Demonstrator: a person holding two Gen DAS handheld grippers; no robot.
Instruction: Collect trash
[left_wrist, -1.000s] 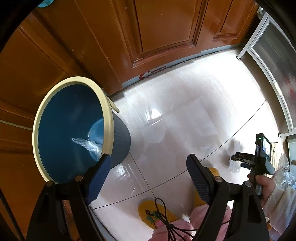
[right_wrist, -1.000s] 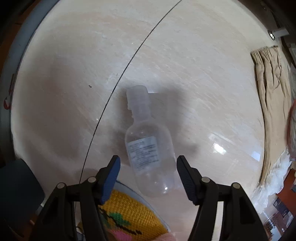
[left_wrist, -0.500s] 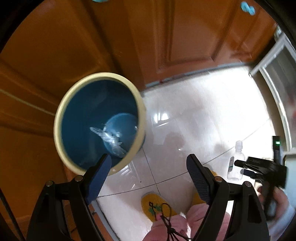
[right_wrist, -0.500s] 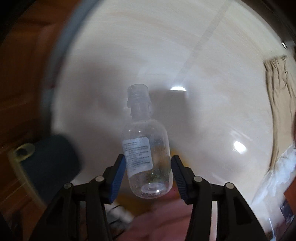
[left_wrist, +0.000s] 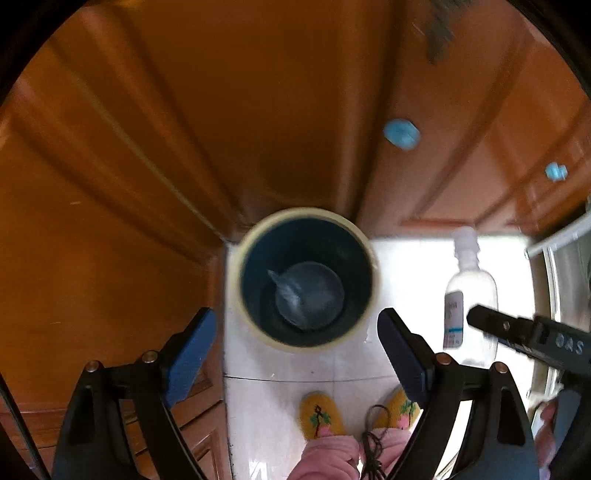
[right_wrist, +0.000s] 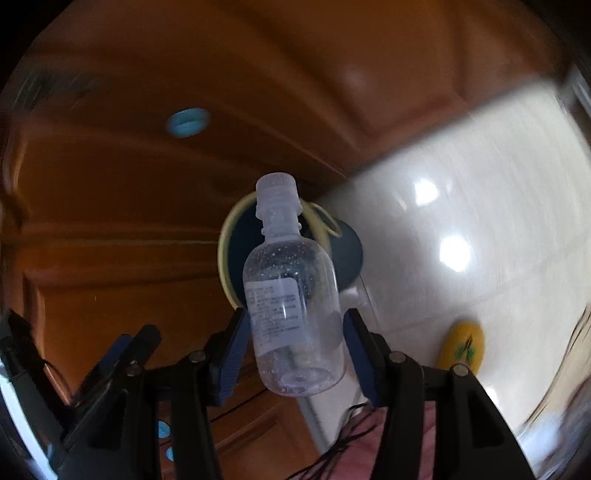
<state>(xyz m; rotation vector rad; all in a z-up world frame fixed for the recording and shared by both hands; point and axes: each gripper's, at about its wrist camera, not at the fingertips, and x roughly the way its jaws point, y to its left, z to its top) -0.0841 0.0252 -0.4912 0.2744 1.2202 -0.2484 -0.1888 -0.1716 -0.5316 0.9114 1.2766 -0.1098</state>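
Clear plastic bottle (right_wrist: 293, 314) clamped between the right tongs (right_wrist: 293, 349).

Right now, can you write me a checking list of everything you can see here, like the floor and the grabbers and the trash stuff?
Surface: pale glossy tiled floor, with bright glare.
Job's things: clear plastic bottle, capped and labelled, lifted off the floor; blue bin with a cream rim, standing by the wooden doors, a crumpled clear scrap at its bottom.
Clutter: nothing seen loose on the floor.
Grippers: right gripper clamped on the bottle's lower body; left gripper above the bin, jaws opening, nothing between them.
Cables: thin black cord dangling near the pink sleeve.
Surroundings: orange-brown wooden doors, small blue patches on them; yellow slippers on the person's feet.
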